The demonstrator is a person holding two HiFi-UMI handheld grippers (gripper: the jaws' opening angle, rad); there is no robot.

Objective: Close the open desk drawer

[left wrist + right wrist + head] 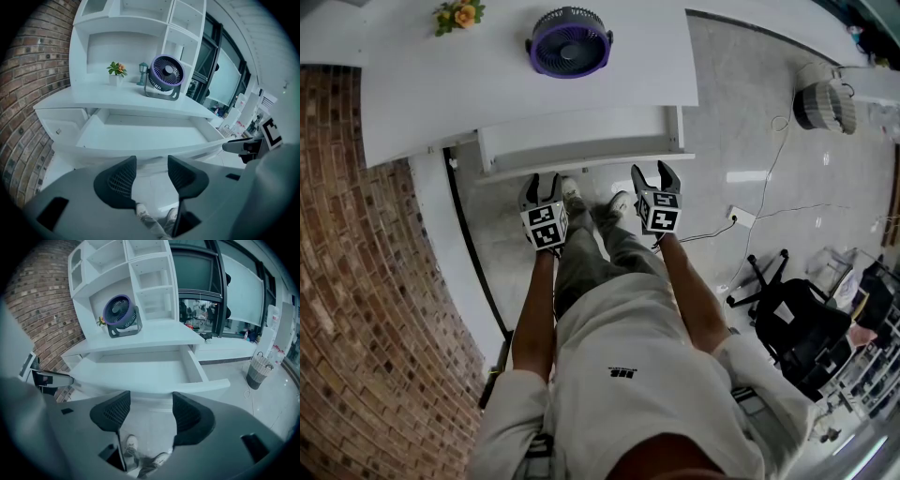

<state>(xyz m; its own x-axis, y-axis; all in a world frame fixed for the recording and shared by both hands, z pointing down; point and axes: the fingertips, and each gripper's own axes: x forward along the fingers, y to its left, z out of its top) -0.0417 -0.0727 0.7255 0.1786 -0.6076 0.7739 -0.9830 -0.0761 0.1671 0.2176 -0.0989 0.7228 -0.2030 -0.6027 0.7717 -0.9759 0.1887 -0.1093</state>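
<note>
Left gripper (542, 180) and right gripper (655, 171), jaws parted and empty, hover just before the pulled-out white desk drawer (581, 165); an uneven push could skew and jam it.

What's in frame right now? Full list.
desk: one, white, beside brick wall
drawer: one, white, pulled out under desk top
fan: one, purple, on desk top
flower pot: one, orange blooms, left of fan
wastebasket: one, pale, floor far right
office chair: one, black, floor right
shoes: two, pale, floor below drawer front
left claw: one, dark, jaws apart, empty, near drawer front
right claw: one, dark, jaws apart, empty, near drawer front
</note>
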